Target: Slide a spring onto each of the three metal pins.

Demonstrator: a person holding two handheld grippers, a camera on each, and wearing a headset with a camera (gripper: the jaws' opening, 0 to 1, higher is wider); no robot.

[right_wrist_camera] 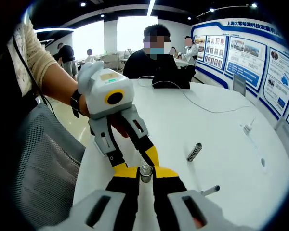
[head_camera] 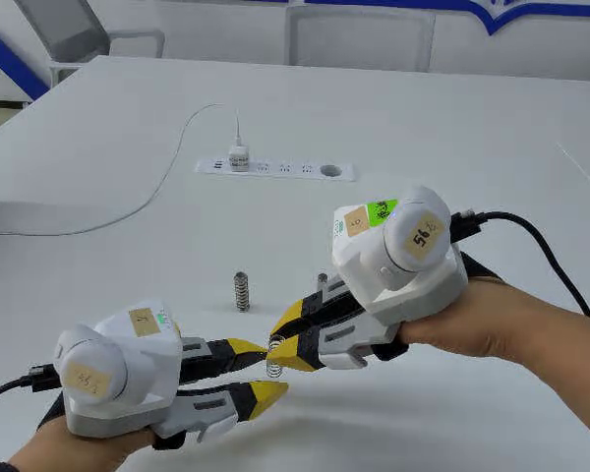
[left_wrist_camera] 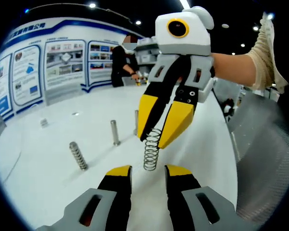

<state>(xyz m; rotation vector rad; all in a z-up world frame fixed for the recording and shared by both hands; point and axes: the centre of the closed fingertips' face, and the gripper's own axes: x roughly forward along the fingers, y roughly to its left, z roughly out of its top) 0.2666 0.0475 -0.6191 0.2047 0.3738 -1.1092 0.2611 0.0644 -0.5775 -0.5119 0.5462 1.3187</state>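
The pin that already wears a spring [head_camera: 242, 291] stands upright on the white table [head_camera: 423, 118] and serves as the marker here. Two bare pins [left_wrist_camera: 115, 133] [left_wrist_camera: 136, 122] stand in a row beyond it in the left gripper view, each apart from the next.

On the near side of that sprung pin, a little to its right in the head view, the right gripper [left_wrist_camera: 154, 140] pinches a loose spring [left_wrist_camera: 152, 149] by its upper coils between the yellow jaw tips. The spring hangs nearly upright below them. Whether its lower end touches the table cannot be told.

The left gripper [left_wrist_camera: 148, 169] comes in from the near left of the sprung pin with its jaws spread, gripping nothing. Its tips sit on either side of the hanging spring's lower end; in the head view the upper tip is right by the coils, contact unclear.

Behind the sprung pin the tabletop runs bare to a power strip [head_camera: 275, 168], well apart, with a white cable [head_camera: 167, 167] curving off to the table's left edge. In front of the pin the table edge is close behind both grippers, with a mesh chair [right_wrist_camera: 48, 159] just beside it.
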